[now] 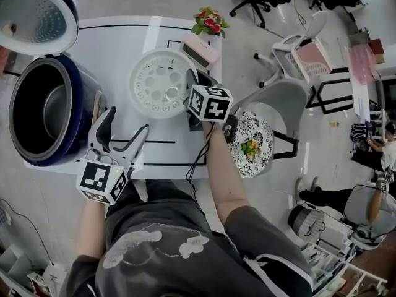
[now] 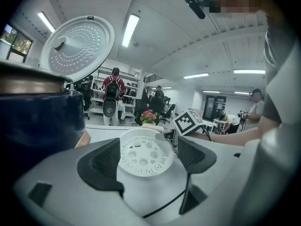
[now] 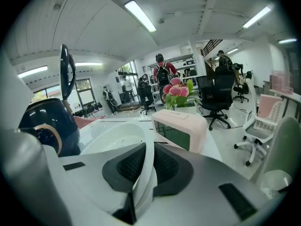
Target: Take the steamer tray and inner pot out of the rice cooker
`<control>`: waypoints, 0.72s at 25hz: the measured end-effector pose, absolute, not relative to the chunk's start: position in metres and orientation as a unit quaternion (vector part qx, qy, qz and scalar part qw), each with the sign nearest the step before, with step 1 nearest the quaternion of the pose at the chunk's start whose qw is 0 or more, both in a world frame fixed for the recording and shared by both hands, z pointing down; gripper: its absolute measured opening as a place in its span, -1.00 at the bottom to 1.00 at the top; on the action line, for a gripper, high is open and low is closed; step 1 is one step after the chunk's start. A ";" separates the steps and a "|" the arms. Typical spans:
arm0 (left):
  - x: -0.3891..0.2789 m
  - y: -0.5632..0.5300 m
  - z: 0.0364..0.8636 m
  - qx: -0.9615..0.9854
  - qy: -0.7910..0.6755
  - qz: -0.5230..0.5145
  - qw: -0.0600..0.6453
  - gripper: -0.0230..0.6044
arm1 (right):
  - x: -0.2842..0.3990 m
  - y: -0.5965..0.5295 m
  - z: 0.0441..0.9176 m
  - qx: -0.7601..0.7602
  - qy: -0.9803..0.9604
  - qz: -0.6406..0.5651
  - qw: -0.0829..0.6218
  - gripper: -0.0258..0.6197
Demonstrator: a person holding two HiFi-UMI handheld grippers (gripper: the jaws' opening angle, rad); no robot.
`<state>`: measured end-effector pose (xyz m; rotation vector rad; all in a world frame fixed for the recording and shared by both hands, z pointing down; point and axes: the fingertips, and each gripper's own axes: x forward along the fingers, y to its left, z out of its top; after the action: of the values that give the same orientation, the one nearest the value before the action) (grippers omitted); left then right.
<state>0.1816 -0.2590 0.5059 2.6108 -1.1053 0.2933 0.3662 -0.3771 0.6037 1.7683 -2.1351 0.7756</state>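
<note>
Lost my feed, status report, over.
Right gripper shut on steamer tray rim. Left gripper open, empty. Inner pot in rice cooker, lid up. Pink clock beside tray.

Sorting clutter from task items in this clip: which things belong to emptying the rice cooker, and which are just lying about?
Job in hand:
- rice cooker, lid open
- inner pot, inside it
- steamer tray, out of the cooker, rim clamped by the right gripper
- left gripper, open, empty

Lying about:
- clock
- flowers
- plate

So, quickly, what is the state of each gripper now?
Left gripper: open, holding nothing.
Right gripper: closed on the rim of the steamer tray.
</note>
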 end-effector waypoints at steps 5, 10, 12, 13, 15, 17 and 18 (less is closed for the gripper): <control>0.180 -0.256 0.512 0.907 -0.385 0.106 0.137 0.31 | 0.357 -0.393 0.618 0.606 -0.737 0.273 0.123 -0.75; 0.174 -0.249 0.508 0.903 -0.393 0.102 0.139 0.31 | 0.358 -0.395 0.629 0.616 -0.726 0.261 0.162 -0.73; 0.174 -0.243 0.509 0.903 -0.393 0.101 0.140 0.31 | 0.361 -0.391 0.632 0.620 -0.721 0.254 0.177 -0.73; 0.173 -0.241 0.510 0.904 -0.392 0.101 0.141 0.31 | 0.362 -0.389 0.632 0.622 -0.719 0.252 0.180 -0.72; 0.171 -0.239 0.512 0.904 -0.390 0.098 0.142 0.31 | 0.364 -0.389 0.631 0.624 -0.720 0.242 0.181 -0.67; 0.170 -0.238 0.510 0.905 -0.389 0.099 0.142 0.31 | 0.366 -0.387 0.625 0.625 -0.723 0.229 0.182 -0.47; 0.170 -0.236 0.508 0.906 -0.387 0.100 0.142 0.31 | 0.367 -0.385 0.622 0.625 -0.725 0.225 0.183 -0.37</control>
<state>0.1697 -0.2364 0.5077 2.6139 -1.1170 0.2873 0.3668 -0.3849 0.6217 1.7633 -2.0450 0.6354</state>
